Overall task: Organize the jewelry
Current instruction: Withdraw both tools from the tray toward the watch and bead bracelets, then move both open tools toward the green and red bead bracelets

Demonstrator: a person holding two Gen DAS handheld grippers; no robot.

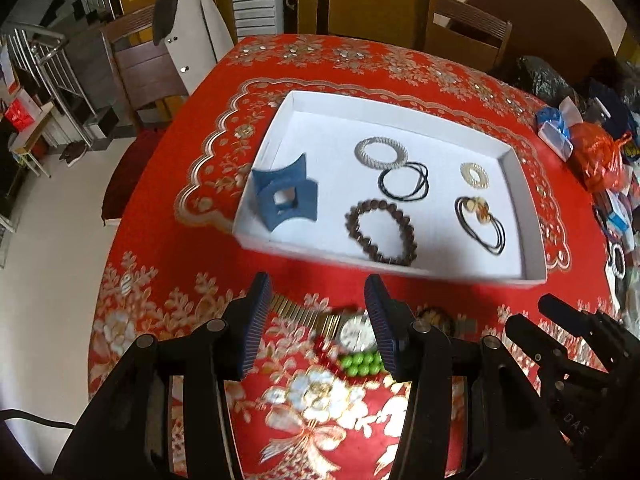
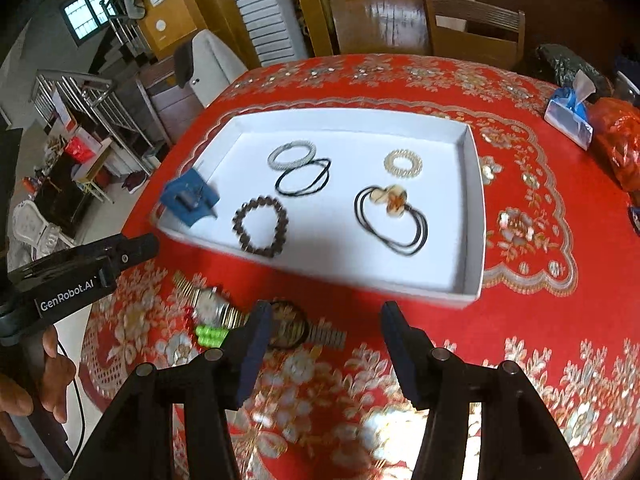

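Note:
A white tray point(image 1: 516, 168) point(image 2: 474, 184) on the red tablecloth holds a blue ring stand point(image 1: 286, 198) point(image 2: 190, 200), a brown bead bracelet point(image 1: 380, 232) point(image 2: 260, 226), a silver bangle point(image 1: 380, 152) point(image 2: 292, 154), black cord loops point(image 1: 404, 180) point(image 2: 304, 178), a gold ring-shaped piece point(image 1: 474, 176) point(image 2: 402, 164) and a black cord necklace with an amber pendant point(image 1: 480, 216) point(image 2: 392, 208). In front of the tray lie a gold-band watch point(image 1: 356, 332) point(image 2: 212, 304), green beads point(image 1: 360, 362) point(image 2: 210, 336) and a second dark watch point(image 2: 290, 326). My left gripper point(image 1: 316, 320) is open above the watch. My right gripper point(image 2: 326, 340) is open, empty.
Wooden chairs point(image 2: 472, 28) stand behind the table. Bags and a tissue pack point(image 2: 570, 114) clutter the right side. A chair draped with a white coat point(image 1: 196, 36) stands at the far left, beside a staircase. The table's left edge drops to a pale floor.

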